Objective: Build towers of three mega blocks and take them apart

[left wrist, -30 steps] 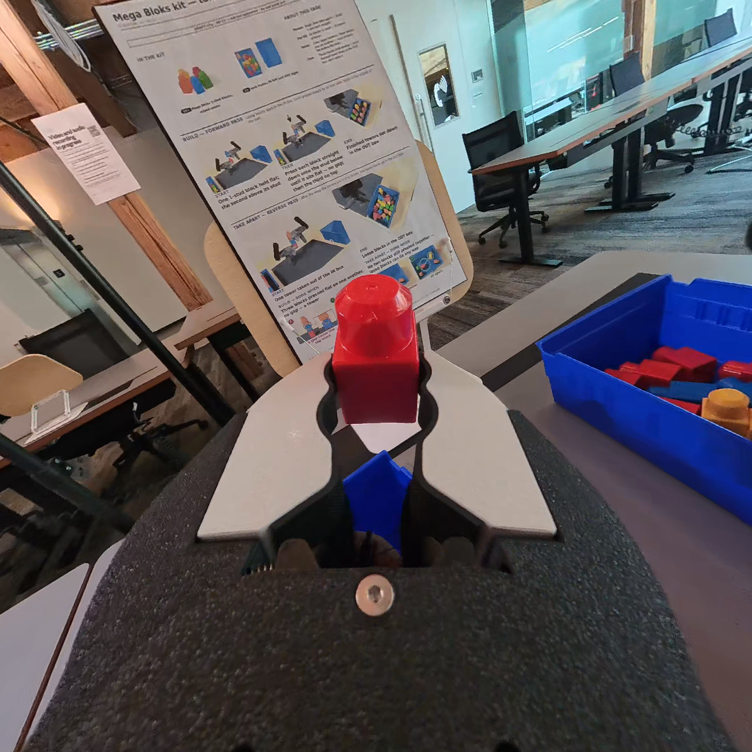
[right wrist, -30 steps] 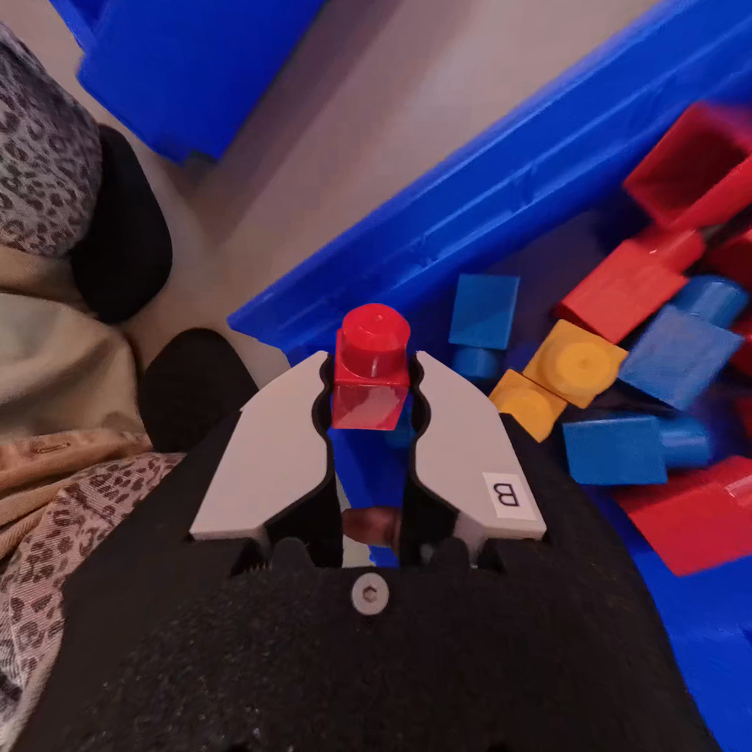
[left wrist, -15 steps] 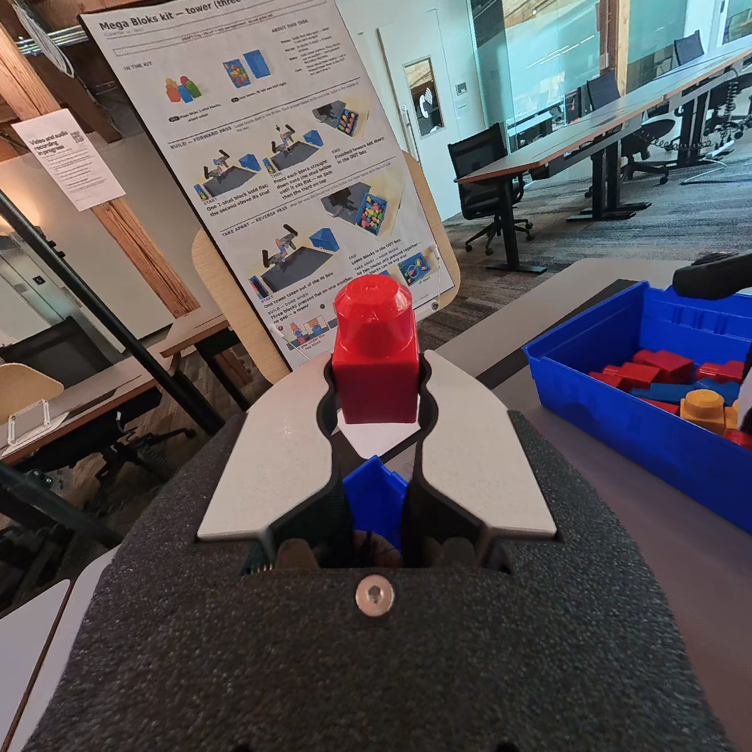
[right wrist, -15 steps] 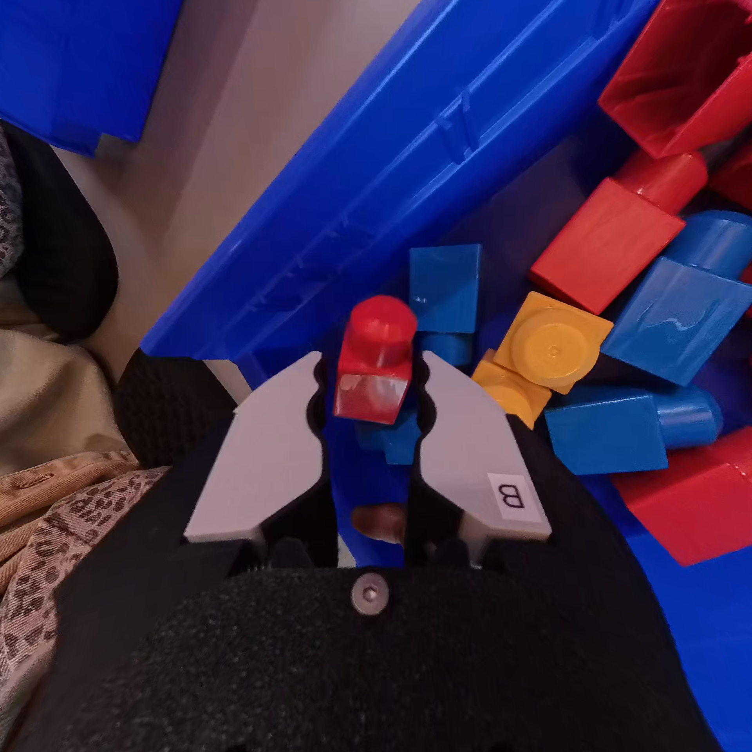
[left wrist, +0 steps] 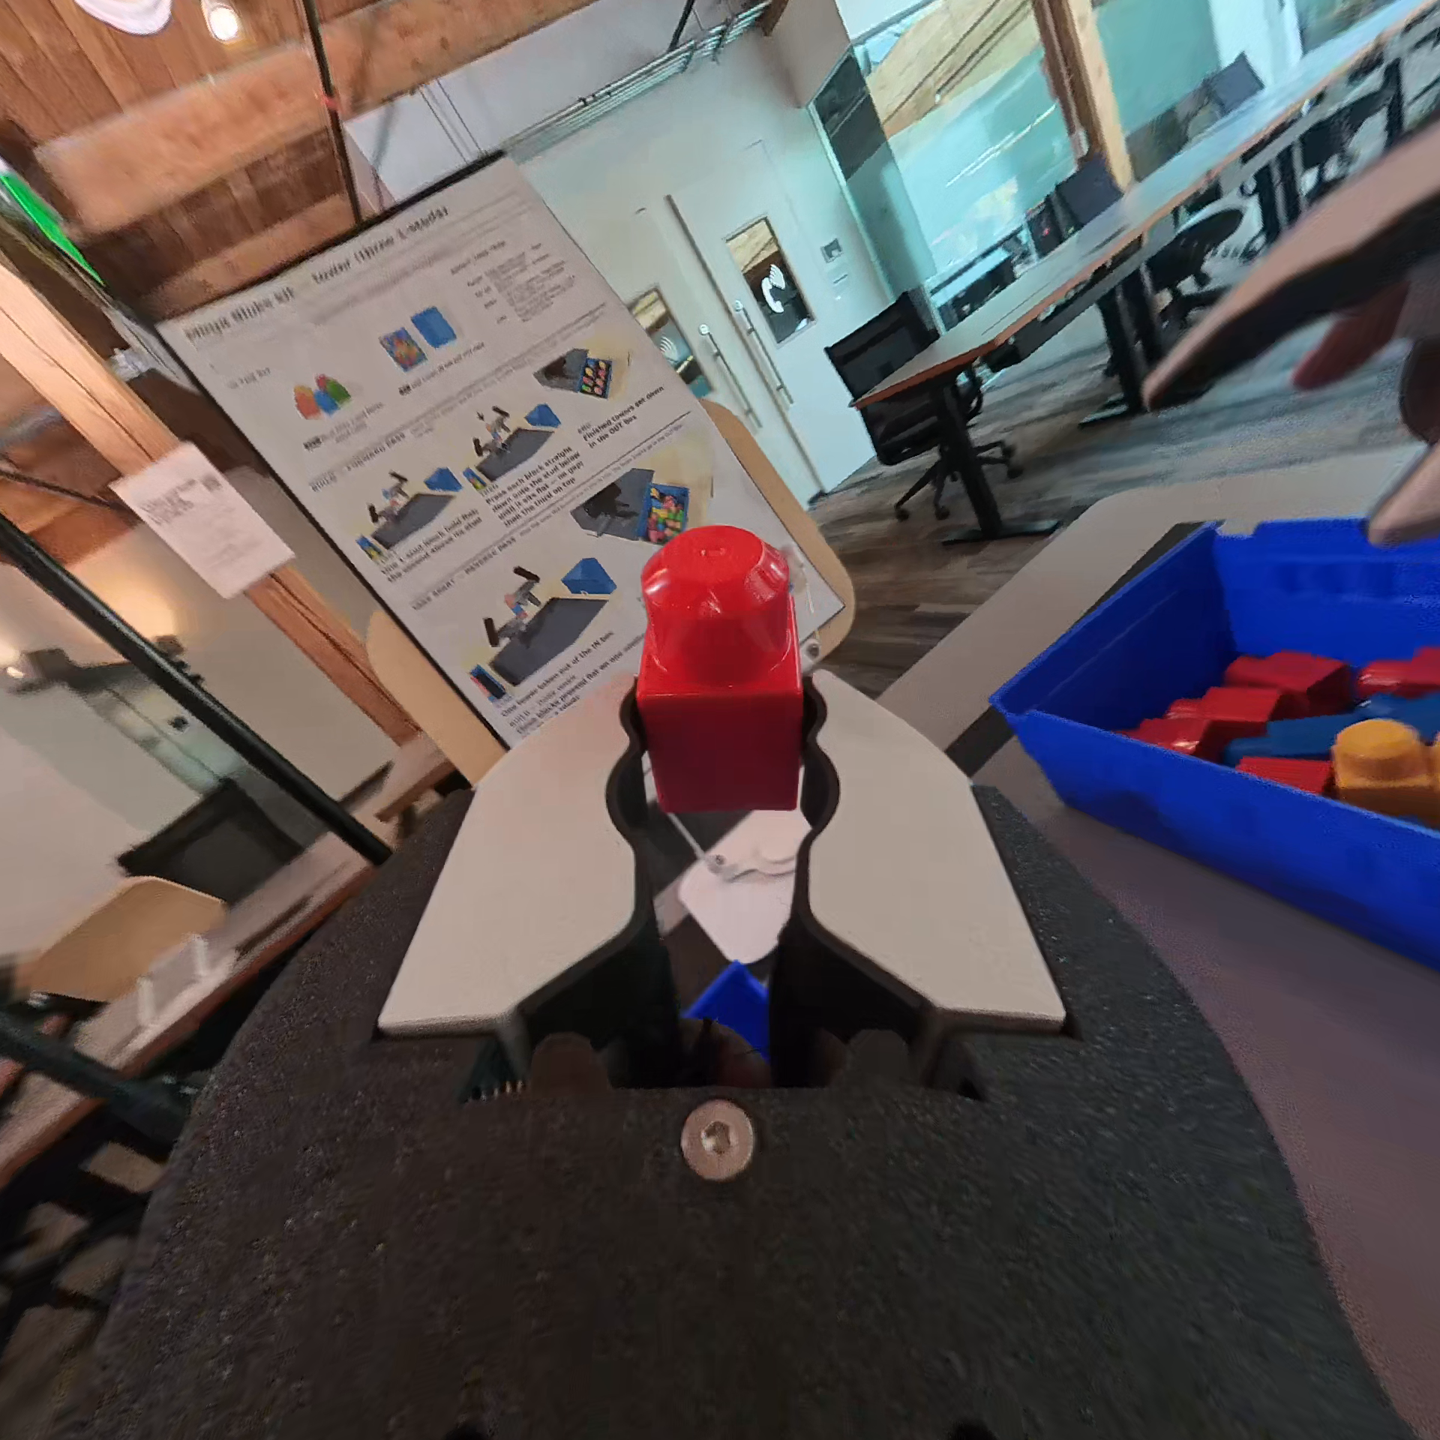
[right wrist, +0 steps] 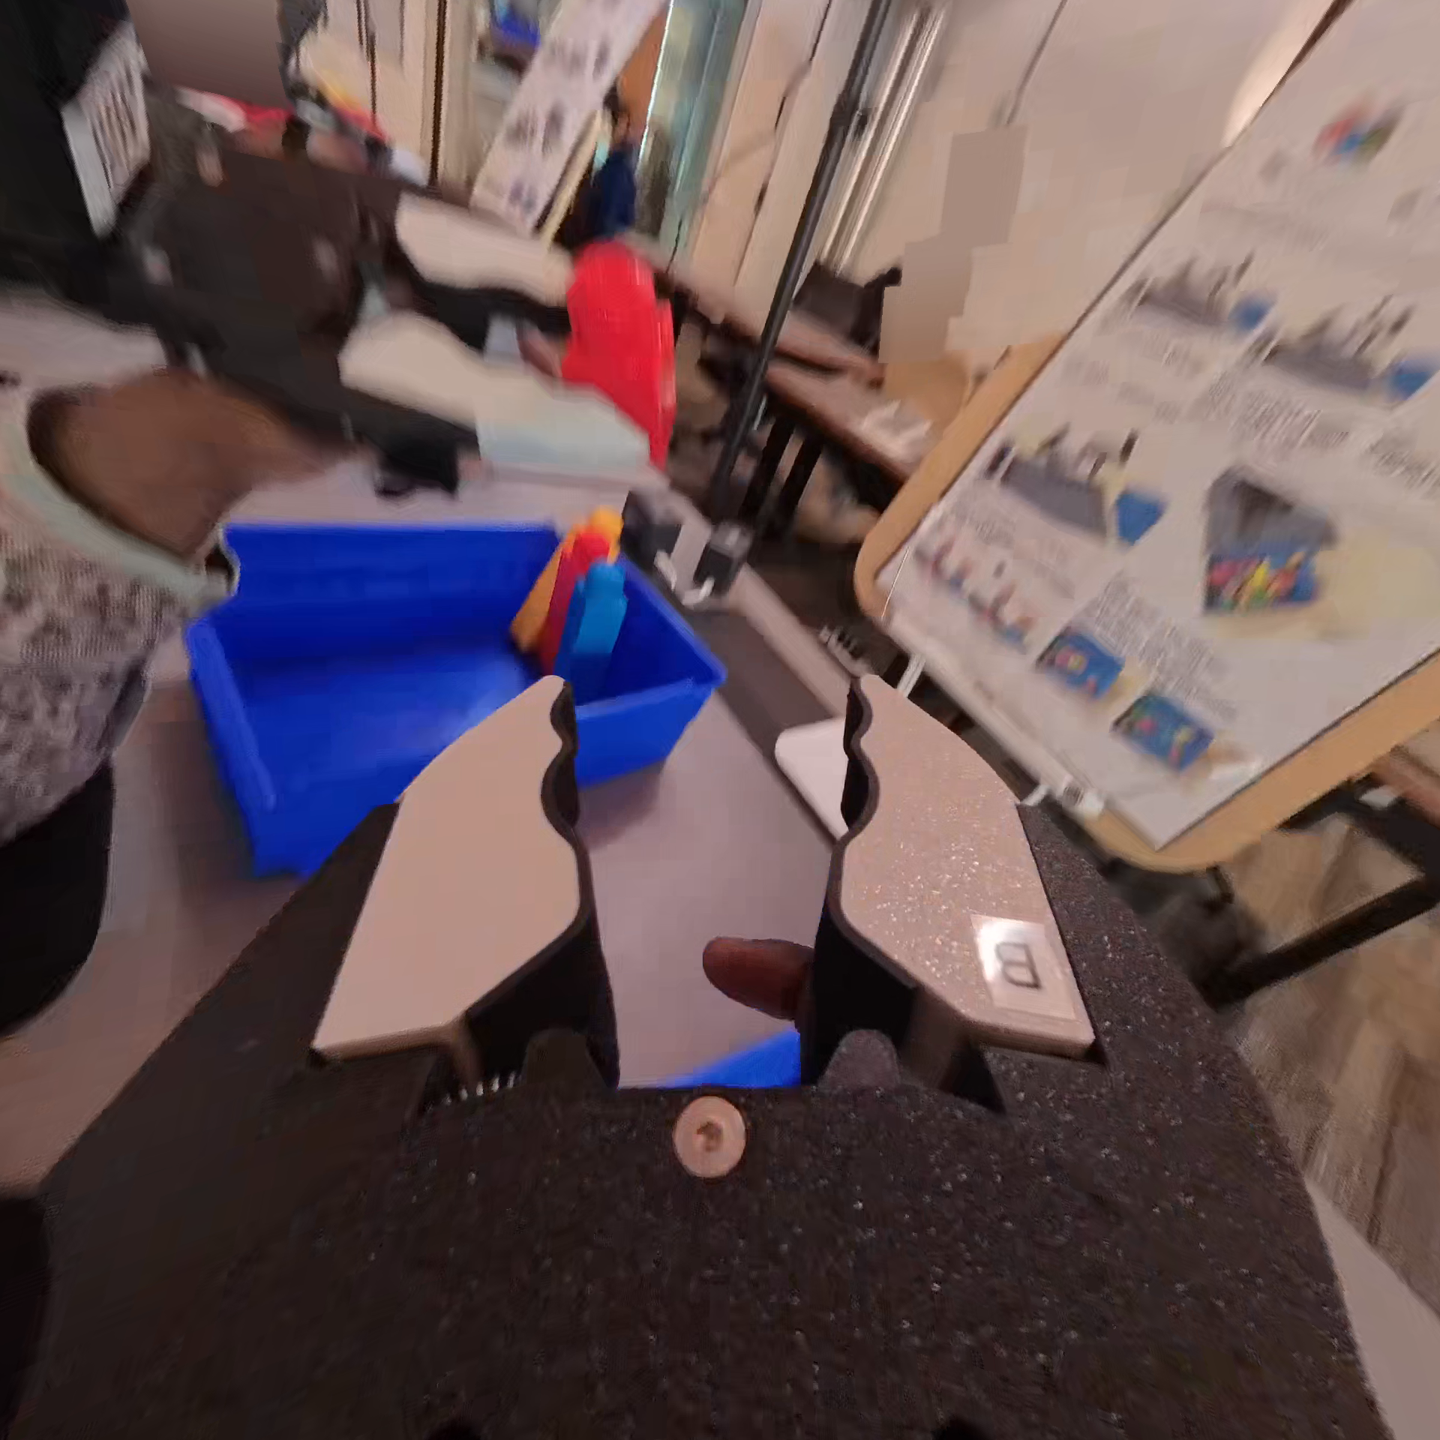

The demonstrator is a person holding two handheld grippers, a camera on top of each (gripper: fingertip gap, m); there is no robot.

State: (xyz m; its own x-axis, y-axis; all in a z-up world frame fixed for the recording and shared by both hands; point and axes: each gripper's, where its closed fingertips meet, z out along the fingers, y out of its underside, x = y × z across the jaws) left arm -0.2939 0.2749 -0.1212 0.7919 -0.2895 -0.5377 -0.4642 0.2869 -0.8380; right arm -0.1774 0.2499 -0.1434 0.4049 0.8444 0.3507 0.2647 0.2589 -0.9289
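Note:
My left gripper is shut on a red one-stud block and holds it upright in the air. The same block and gripper show blurred in the right wrist view, up at the left. My right gripper is open and empty above the grey table. It appears blurred at the top right of the left wrist view, above a blue bin that holds several loose red, blue and orange blocks.
A second blue bin sits ahead of my right gripper with orange, red and blue towers leaning in its far corner. An instruction poster board stands at the table's back edge, also seen on the right. A person's patterned sleeve is at the left.
My right gripper let go of its red block over the loose-block bin, opened and swung up and away to face the other bin. My left gripper tilted up a little with its red block.

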